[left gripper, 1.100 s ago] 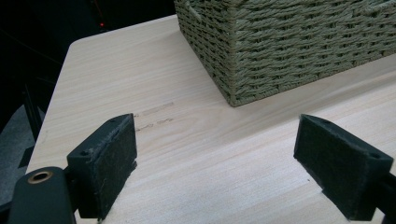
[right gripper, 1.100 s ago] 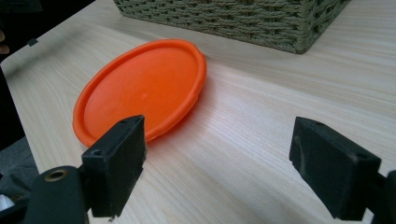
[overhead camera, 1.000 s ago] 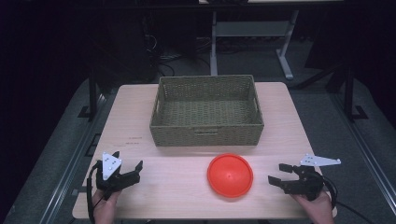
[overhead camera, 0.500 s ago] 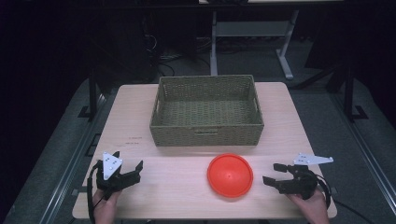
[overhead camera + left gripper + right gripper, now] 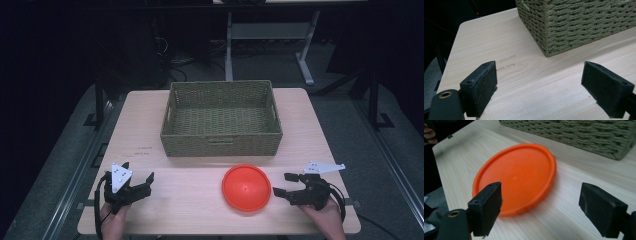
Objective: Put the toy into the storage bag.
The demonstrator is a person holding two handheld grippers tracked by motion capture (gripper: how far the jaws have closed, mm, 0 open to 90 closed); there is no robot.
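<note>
Orange plastic lid point(image 5: 247, 187) near the wicker basket point(image 5: 222, 119) – right gripper point(image 5: 283, 183) just beside it, left gripper point(image 5: 138, 178) far left, both wide apart, empty.

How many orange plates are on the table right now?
1. The orange plate lies flat on the table, in front of the basket, just left of the right gripper. The basket looks empty.

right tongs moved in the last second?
Yes. In the high view the right tongs have shifted left toward the orange plate, their jaws open, tips now almost at its rim; the basket hasn't budged.
</note>
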